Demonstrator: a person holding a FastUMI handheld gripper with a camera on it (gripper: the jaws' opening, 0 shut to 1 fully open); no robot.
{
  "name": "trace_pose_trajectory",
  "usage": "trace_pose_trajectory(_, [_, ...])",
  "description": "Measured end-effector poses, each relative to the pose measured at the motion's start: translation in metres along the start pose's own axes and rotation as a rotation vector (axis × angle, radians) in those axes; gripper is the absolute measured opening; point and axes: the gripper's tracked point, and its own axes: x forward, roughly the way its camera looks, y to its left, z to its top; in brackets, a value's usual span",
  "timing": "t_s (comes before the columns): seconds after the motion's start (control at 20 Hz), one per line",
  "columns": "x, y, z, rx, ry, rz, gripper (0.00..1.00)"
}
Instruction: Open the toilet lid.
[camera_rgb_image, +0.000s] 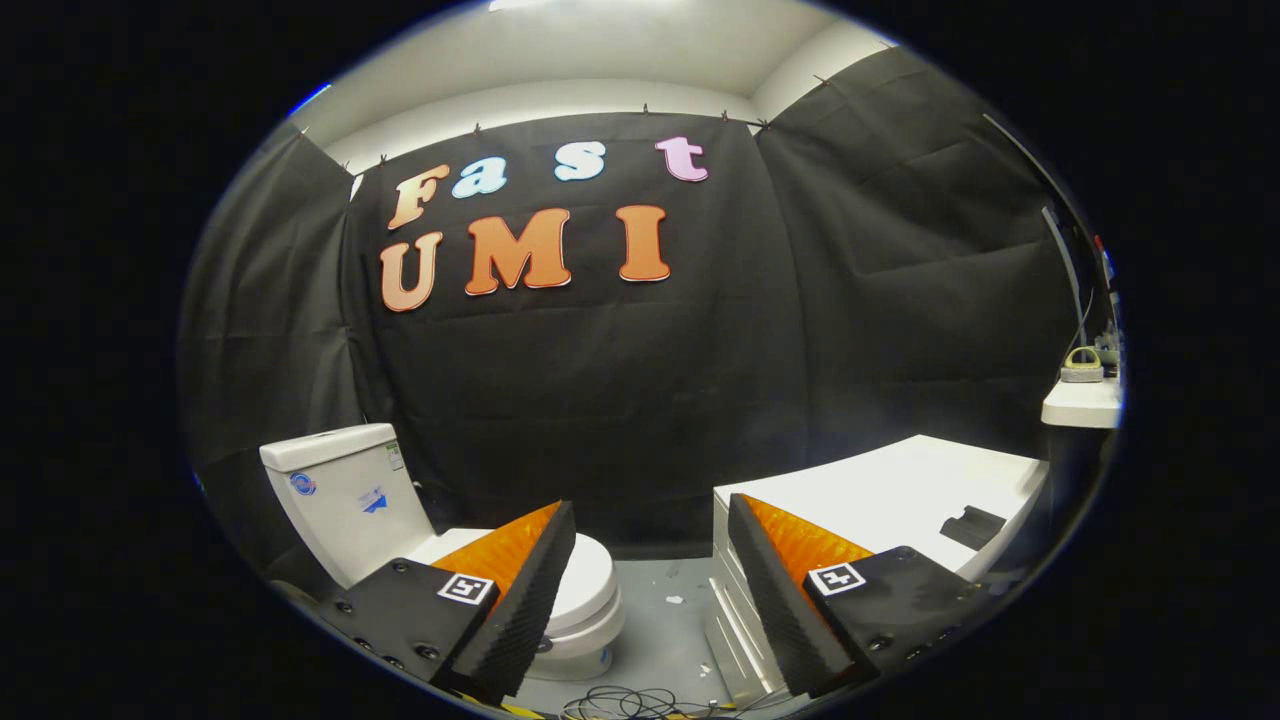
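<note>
A white toilet stands low on the floor behind my left finger, its tank (345, 495) upright against the black wall. Its lid (590, 575) lies flat and closed over the bowl, and the left finger covers part of it. My gripper (650, 520) is held above and back from the toilet, open, with a wide gap and nothing between the fingers. The lid's front edge shows just past the left fingertip (545, 560).
A white cabinet or counter (900, 490) stands behind the right finger, with a small dark item (972, 526) on top. A white shelf (1082, 402) holding small objects juts out higher up. Loose cables (640, 703) lie on the grey floor (665, 620) between toilet and cabinet.
</note>
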Motion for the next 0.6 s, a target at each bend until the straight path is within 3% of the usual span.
trace_pose_trajectory(0.6, [0.012,0.018,0.011,-0.028,-0.037,0.004,0.98])
